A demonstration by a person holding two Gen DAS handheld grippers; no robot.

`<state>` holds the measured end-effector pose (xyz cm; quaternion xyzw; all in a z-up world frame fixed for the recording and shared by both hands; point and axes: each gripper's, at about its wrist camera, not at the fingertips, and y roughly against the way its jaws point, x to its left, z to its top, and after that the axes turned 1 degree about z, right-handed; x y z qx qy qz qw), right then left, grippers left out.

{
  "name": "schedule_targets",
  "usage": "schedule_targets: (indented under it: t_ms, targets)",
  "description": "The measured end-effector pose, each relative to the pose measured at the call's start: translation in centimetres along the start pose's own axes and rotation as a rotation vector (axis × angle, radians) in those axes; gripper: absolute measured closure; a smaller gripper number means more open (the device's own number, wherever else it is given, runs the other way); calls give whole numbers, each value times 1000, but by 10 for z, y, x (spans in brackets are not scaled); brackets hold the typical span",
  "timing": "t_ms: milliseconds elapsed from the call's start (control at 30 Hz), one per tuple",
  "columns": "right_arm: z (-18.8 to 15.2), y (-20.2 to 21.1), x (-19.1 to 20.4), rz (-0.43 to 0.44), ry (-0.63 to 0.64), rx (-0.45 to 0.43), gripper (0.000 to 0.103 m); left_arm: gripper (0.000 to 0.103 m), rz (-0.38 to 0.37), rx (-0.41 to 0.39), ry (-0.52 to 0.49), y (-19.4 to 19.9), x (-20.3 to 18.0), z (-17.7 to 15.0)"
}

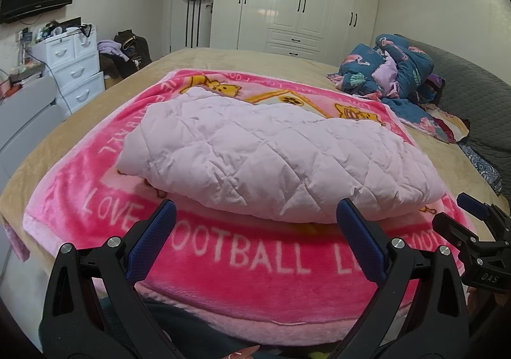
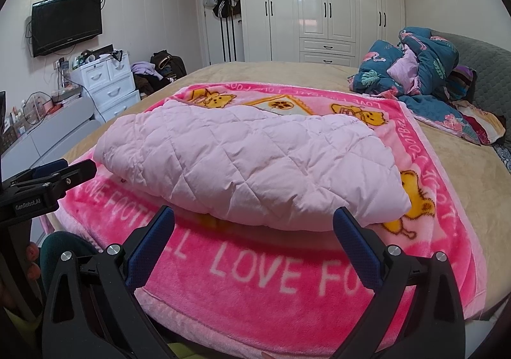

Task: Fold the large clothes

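— Quilted pink garment (image 1: 271, 154): how do the tongs stand to it?

— The left gripper (image 1: 255, 215) has its blue-padded fingers (image 1: 357, 231) spread wide, nothing between them; the folded garment lies just ahead of the tips, its near edge showing in the gap. I can't tell whether the tips touch it. The right gripper (image 2: 254, 217) is the same: fingers (image 2: 153, 234) well apart, empty, the garment (image 2: 249, 164) directly in front.

— And the two tongs to each other?

— Side by side. From the left wrist view the right gripper (image 1: 472, 209) shows at the right edge; from the right wrist view the left gripper (image 2: 64, 172) shows at the left edge.

— What lies under the garment?

— A bright pink blanket (image 1: 255, 257) lettered "LOVE FOOTBALL", with yellow cartoon animals, reaching beneath both tongs. It is spread on a bed with a tan cover (image 2: 463, 174).

— Farther out?

— Beyond the garment and to the right, a crumpled blue flowered quilt (image 2: 424, 78). Straight ahead, white wardrobes (image 2: 319, 8). Off to the left, a white drawer unit (image 2: 108, 84) and a wall-mounted television (image 2: 67, 25).
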<state>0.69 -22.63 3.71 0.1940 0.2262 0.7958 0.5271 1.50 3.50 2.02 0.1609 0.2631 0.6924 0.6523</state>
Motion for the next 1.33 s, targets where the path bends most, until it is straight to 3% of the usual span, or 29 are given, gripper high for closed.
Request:
schedule_targets:
  t_ms: [800,1033,1100,1200,1333]
  targets:
    - [-3,0,-1,-6,-1,6,4,9,30,16,1,-7,0,-4]
    - [-17,0,-27,-60,-72,17,4,9,31,58,37,-14,14,-9]
    - [-23,4,-48,-125,-122,-6,4,9,95,81,62,-23,32,-8]
    - [-40,19,-106,-296,-235,-34,4,9,181,124,136,-44,76,-1]
    - [-98,52,-231,-657,-475,27,4,9,397,173,274,-83,183,16]
